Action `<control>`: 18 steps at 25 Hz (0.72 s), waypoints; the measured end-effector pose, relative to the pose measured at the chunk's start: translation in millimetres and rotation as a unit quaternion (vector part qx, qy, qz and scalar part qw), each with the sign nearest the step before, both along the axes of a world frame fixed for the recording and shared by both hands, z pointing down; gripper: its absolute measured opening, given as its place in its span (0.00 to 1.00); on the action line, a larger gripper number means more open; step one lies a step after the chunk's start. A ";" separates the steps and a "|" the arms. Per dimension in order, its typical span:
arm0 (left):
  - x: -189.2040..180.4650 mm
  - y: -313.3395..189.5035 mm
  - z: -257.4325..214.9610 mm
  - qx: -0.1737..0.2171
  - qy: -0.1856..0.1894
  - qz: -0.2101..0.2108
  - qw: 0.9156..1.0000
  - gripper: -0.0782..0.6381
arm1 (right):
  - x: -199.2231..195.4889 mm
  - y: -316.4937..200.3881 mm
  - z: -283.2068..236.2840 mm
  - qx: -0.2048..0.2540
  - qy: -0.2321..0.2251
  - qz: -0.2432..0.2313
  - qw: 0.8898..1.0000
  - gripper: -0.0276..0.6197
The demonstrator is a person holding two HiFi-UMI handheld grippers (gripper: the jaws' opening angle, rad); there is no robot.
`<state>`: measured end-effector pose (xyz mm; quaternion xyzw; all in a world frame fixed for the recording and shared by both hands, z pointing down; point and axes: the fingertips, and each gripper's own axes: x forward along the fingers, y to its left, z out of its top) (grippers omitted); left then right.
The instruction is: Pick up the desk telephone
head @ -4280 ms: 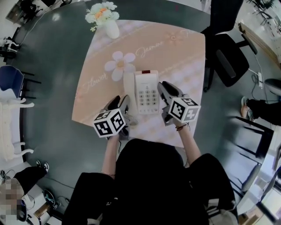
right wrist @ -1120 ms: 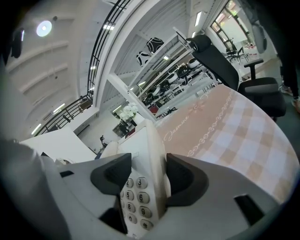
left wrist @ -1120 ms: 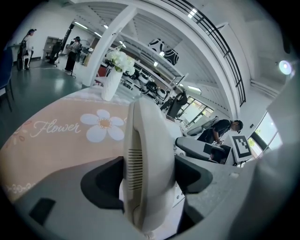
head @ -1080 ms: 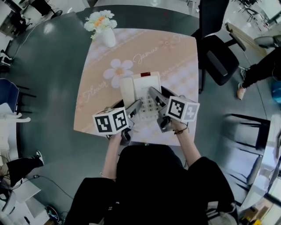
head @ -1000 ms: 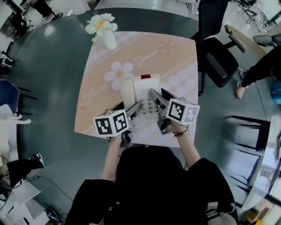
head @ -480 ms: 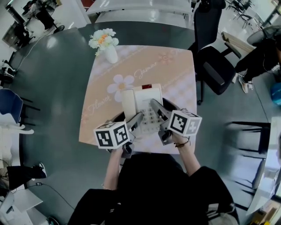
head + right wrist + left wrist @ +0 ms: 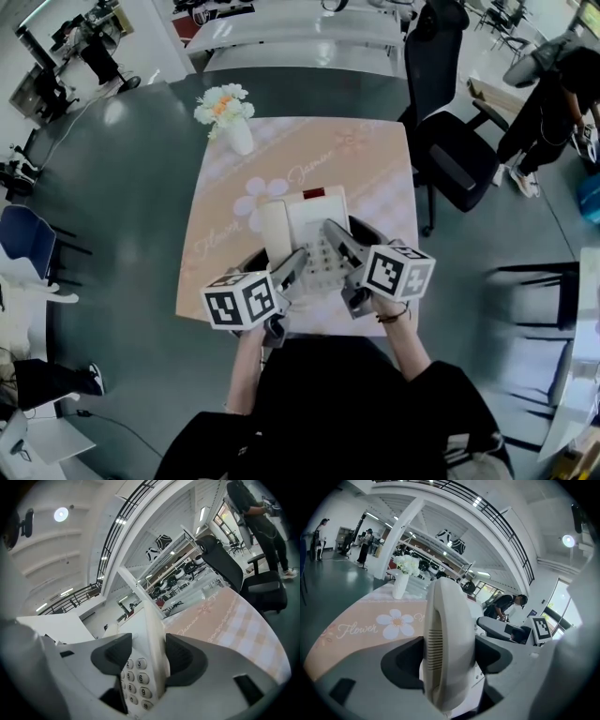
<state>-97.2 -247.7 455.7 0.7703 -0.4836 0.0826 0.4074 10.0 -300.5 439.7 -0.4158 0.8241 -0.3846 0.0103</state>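
Observation:
The white desk telephone (image 7: 307, 232) with a keypad and a handset on its left is held between my two grippers over the peach flowered tablecloth (image 7: 370, 173). My left gripper (image 7: 294, 266) is shut on the phone's left side, where the handset (image 7: 449, 644) fills the gap between the jaws. On the opposite side, my right gripper (image 7: 335, 242) is shut on the right edge of the telephone (image 7: 140, 665), beside the number keys. The phone looks tilted and raised off the cloth, though its underside is hidden.
A white vase of flowers (image 7: 231, 120) stands at the cloth's far left corner. The cloth lies on a dark round table (image 7: 122, 187). A black office chair (image 7: 450, 155) stands at the right, a person (image 7: 553, 89) beyond it, a blue chair (image 7: 23, 239) at far left.
Several seconds ago both grippers stood open beside the phone on the cloth; now both are clamped on it. Over the last second the phone has shifted slightly toward the flower print.

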 end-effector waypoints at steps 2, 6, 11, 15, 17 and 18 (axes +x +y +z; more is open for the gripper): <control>0.1 0.8 -6.7 0.006 0.000 -0.001 1.000 0.56 | -0.6 1.4 -6.1 0.004 -0.004 -0.003 1.000 0.37; 0.7 1.9 -13.7 0.013 0.000 -0.001 1.000 0.56 | -0.7 2.5 -14.7 0.015 -0.005 -0.005 1.000 0.37; 1.1 4.3 -22.7 0.023 -0.002 -0.003 1.000 0.56 | -0.7 5.0 -25.9 0.027 -0.009 -0.008 1.000 0.37; 1.5 7.6 -29.4 0.030 -0.003 -0.005 1.000 0.56 | 1.2 6.5 -34.6 0.038 -0.007 -0.009 0.999 0.37; 1.5 8.3 -31.1 0.033 -0.004 -0.006 0.999 0.56 | 1.6 8.3 -33.3 0.036 -0.010 -0.010 0.999 0.37; 1.6 8.4 -31.6 0.034 -0.005 -0.006 0.999 0.56 | 1.9 8.9 -32.5 0.035 -0.010 -0.011 0.999 0.37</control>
